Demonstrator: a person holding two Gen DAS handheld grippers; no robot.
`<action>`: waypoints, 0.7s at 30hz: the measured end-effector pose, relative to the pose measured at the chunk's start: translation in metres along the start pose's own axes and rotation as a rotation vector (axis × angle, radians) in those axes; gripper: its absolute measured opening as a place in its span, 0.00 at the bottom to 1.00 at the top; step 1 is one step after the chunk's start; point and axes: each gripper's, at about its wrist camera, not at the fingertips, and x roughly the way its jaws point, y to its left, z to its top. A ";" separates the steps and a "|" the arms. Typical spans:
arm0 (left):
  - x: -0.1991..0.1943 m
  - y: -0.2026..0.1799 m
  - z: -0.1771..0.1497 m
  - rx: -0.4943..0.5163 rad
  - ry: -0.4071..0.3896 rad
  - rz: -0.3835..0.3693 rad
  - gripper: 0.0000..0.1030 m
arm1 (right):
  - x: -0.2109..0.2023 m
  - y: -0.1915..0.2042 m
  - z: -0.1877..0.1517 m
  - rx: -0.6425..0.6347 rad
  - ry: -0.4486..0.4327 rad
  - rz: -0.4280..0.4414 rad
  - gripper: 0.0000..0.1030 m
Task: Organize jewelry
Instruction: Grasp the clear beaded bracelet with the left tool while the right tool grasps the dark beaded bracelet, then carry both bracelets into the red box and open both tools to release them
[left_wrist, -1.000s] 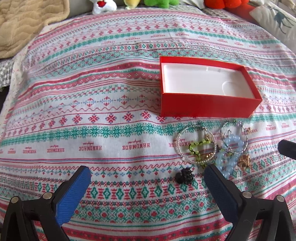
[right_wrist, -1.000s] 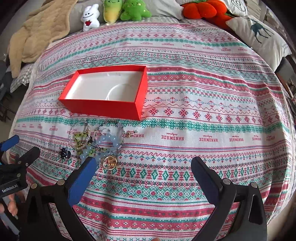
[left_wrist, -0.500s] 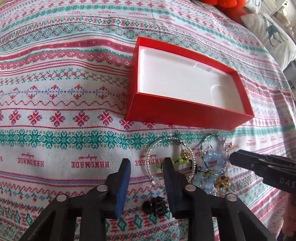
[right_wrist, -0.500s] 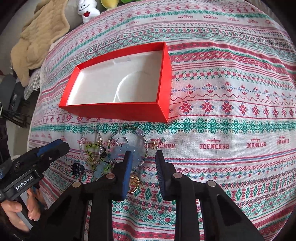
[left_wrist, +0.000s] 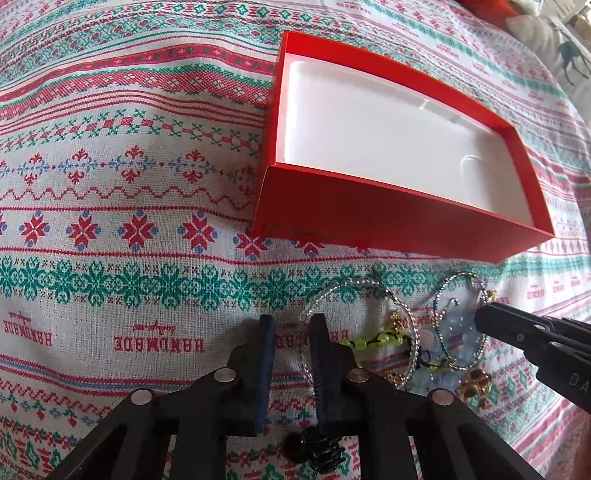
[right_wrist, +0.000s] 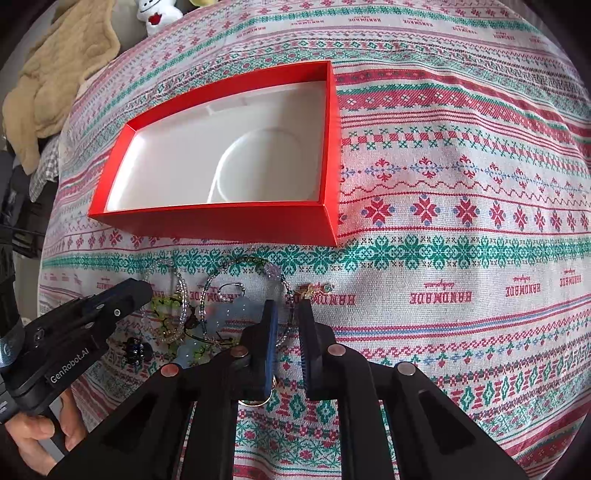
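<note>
While two claws hover, one red box (left_wrist: 388, 218), two beaded hoops

gold ring (right_wrist: 255, 400) half under fingers — plush toy (right_wrist: 157, 14) cropped

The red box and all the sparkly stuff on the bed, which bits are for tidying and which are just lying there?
For the job:
open red cardboard box with white lining
clear beaded hoop bracelet
pale blue bead bracelet
small black hair claw

Just lying about:
white plush toy
beige quilted blanket
</note>
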 end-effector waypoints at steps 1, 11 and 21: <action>0.002 -0.003 0.003 0.000 -0.002 0.010 0.07 | 0.001 0.000 0.001 0.002 0.000 -0.004 0.06; -0.009 -0.011 0.008 -0.008 -0.036 0.002 0.00 | -0.017 0.001 -0.007 -0.023 -0.048 0.018 0.03; -0.052 -0.013 0.007 -0.016 -0.119 -0.091 0.00 | -0.064 0.007 -0.012 -0.046 -0.143 0.105 0.03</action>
